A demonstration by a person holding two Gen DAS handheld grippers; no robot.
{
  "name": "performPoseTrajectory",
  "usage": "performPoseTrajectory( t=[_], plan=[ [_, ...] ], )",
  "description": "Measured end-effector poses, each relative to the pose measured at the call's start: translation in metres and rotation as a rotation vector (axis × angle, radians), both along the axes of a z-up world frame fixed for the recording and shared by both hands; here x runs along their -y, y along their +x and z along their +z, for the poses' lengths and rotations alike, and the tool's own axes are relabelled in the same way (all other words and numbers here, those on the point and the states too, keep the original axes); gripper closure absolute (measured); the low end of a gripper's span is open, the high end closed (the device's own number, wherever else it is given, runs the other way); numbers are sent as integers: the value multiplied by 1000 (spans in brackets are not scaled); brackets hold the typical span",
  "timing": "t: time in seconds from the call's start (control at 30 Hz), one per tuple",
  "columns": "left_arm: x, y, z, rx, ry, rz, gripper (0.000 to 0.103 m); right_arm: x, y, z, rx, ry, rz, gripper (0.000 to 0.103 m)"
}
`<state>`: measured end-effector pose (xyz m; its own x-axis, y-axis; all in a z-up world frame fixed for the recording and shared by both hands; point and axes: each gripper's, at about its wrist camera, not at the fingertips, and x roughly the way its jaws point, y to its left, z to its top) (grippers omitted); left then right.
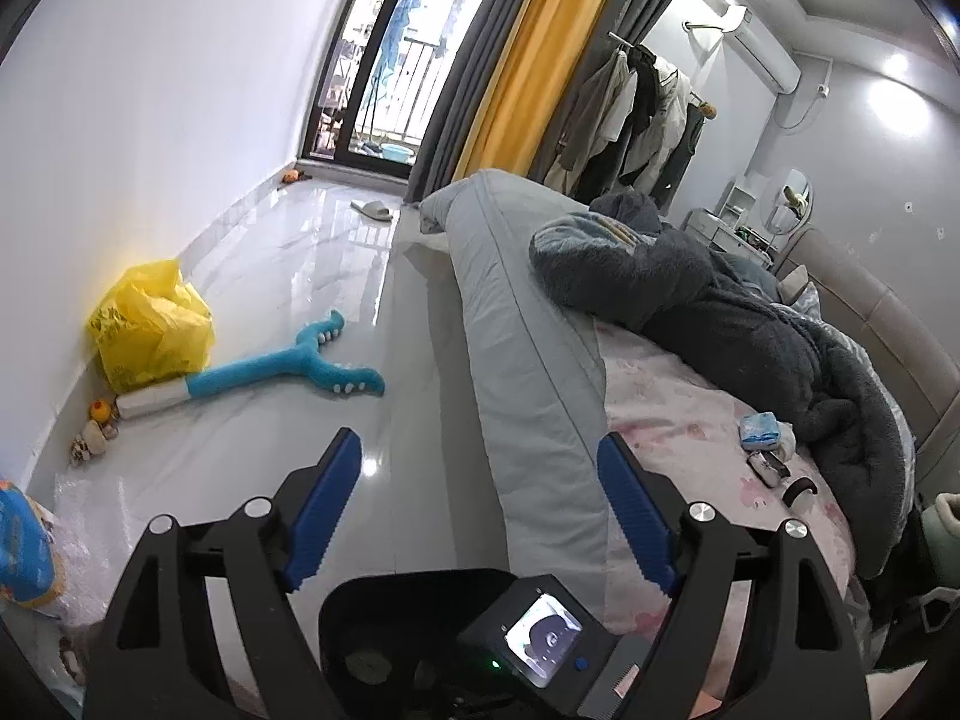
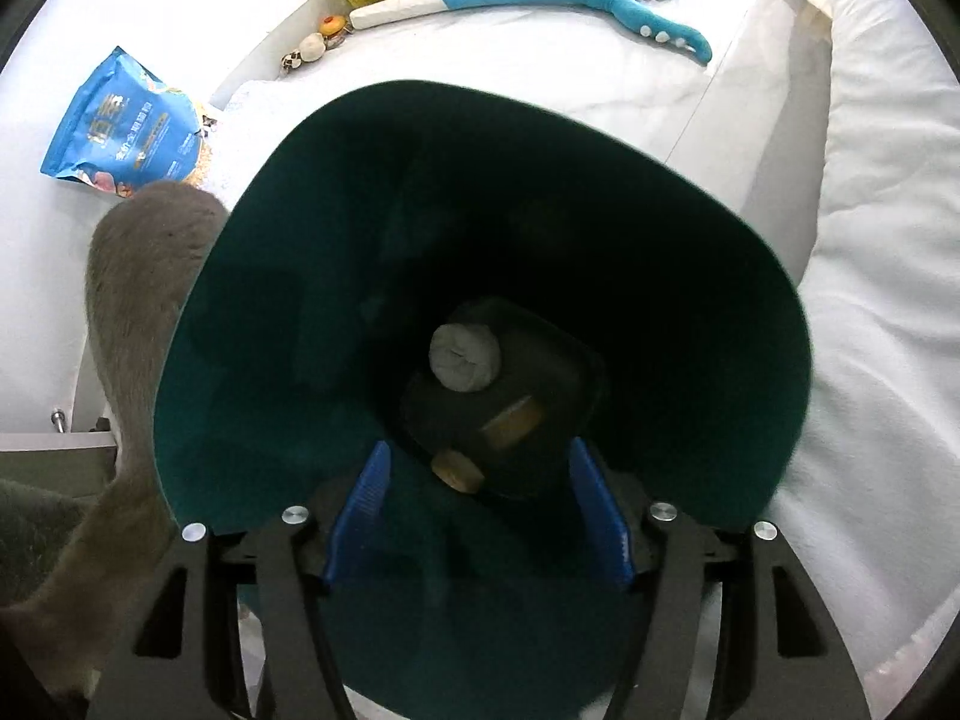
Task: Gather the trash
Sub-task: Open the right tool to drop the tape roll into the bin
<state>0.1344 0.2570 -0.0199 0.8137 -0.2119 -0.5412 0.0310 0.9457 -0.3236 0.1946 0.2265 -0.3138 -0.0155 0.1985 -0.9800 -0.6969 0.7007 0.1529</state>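
Note:
In the right wrist view I look straight down into a dark green trash bin point(image 2: 288, 252). At its bottom lie a grey-white crumpled wad point(image 2: 465, 357) and two brown scraps point(image 2: 513, 420). My right gripper point(image 2: 480, 450) hangs over the bin's mouth, open, its blue pads point(image 2: 366, 498) touching nothing. My left gripper point(image 1: 480, 444) is open and empty, held above the floor beside the bed point(image 1: 540, 372). Below it in the left wrist view shows the dark bin point(image 1: 384, 606) and the small screen of the right gripper's camera point(image 1: 540, 636).
A yellow plastic bag point(image 1: 150, 324), a blue plush toy point(image 1: 288, 360) and small bits lie by the wall. A blue snack bag point(image 2: 126, 120) lies left of the bin, and a grey furry shape point(image 2: 138, 300) touches its rim. A blue tissue pack point(image 1: 761, 429) rests on the bed.

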Motion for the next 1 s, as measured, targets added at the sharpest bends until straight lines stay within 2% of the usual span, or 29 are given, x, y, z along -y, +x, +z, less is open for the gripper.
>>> performPoseTrajectory(
  t=[0.1, 0.3, 0.53, 0.67, 0.8, 1.0],
  plan=[
    [6, 2, 7, 15, 8, 6, 20, 6, 0, 15, 17, 36, -1, 38],
    [19, 5, 22, 45, 32, 20, 17, 18, 0, 65, 100, 156, 1, 35],
    [39, 9, 35, 92, 45, 32, 15, 51, 0, 134, 270, 268, -13, 34],
    [55, 12, 40, 102, 58, 28, 15, 78, 4, 164, 360, 296, -40, 33],
    [76, 16, 43, 113, 81, 11, 12, 106, 9, 182, 417, 310, -82, 31],
    [111, 27, 36, 86, 85, -47, 11, 154, 15, 198, 472, 317, -159, 30]
  ],
)
